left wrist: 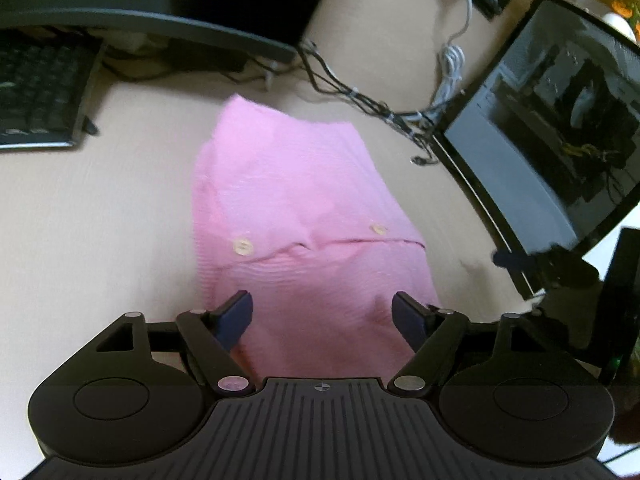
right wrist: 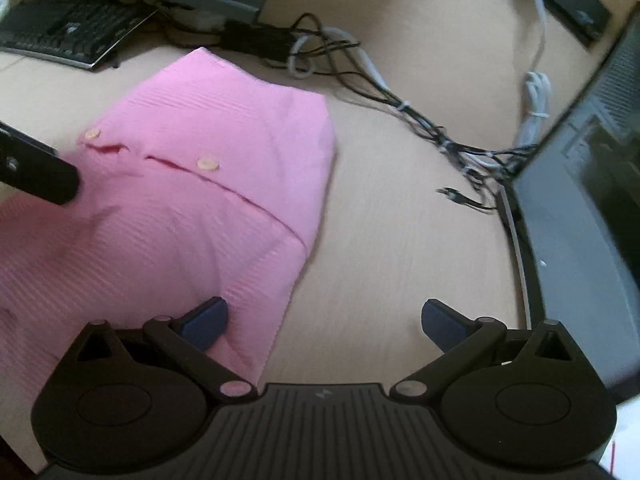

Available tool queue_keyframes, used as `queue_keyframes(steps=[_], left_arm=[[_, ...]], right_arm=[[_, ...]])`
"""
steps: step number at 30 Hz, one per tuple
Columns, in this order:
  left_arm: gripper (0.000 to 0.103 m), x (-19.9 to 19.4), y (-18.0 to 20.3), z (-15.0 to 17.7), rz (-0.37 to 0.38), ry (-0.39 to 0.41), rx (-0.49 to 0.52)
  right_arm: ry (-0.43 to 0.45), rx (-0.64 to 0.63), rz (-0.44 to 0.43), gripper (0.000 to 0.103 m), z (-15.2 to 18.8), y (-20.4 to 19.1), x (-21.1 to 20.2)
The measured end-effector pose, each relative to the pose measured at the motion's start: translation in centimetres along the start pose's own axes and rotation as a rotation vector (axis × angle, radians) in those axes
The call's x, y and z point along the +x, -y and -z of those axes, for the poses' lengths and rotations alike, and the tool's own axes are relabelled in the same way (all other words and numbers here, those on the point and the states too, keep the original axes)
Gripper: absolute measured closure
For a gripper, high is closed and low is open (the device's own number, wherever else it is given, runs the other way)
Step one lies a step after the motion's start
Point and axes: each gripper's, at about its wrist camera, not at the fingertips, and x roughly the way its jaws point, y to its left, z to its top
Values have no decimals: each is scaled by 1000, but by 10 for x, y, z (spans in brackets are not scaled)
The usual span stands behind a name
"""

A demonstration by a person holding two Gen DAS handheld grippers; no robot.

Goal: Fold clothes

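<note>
Your pink garment [left wrist: 296, 208] lies folded on the pale table [left wrist: 100, 220], two light buttons [left wrist: 242, 247] showing along its placket. Your left gripper [left wrist: 322, 316] hangs over the near end of the cloth with its fingers spread wide, nothing between them. Your right gripper [right wrist: 324, 320] is also spread wide and holds nothing; its left finger [right wrist: 206, 322] sits over the garment's right edge and the other over bare table. Mind what crowds the table: a dark monitor [left wrist: 560, 152] stands close on the right, a tangle of black and white cables [right wrist: 400, 100] runs behind the garment toward it, with one loose plug end [right wrist: 450, 194] lying on the table near the screen. A black keyboard [left wrist: 36, 96] sits at the far left, under the edge of another dark screen [left wrist: 140, 12].
</note>
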Motion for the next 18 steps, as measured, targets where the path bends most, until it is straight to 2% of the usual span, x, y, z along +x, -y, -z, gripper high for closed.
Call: queue_keyframes(steps=[8,13,15,18], left_arm=[[14,-41,-35,8,-87,36,4],[13,-51,-37,10,-154,20,30],[12,-53,-31,13,-194,16,57],[9,-54,-19,19,-203,21,83]], right_arm=[[79,132,-38,0,15,-22,-38],[58,72,-26,0,24,-33,-28],[89,30,-36,0,22,-31,-45],[170,-131,-129,0,28,-40,-71]])
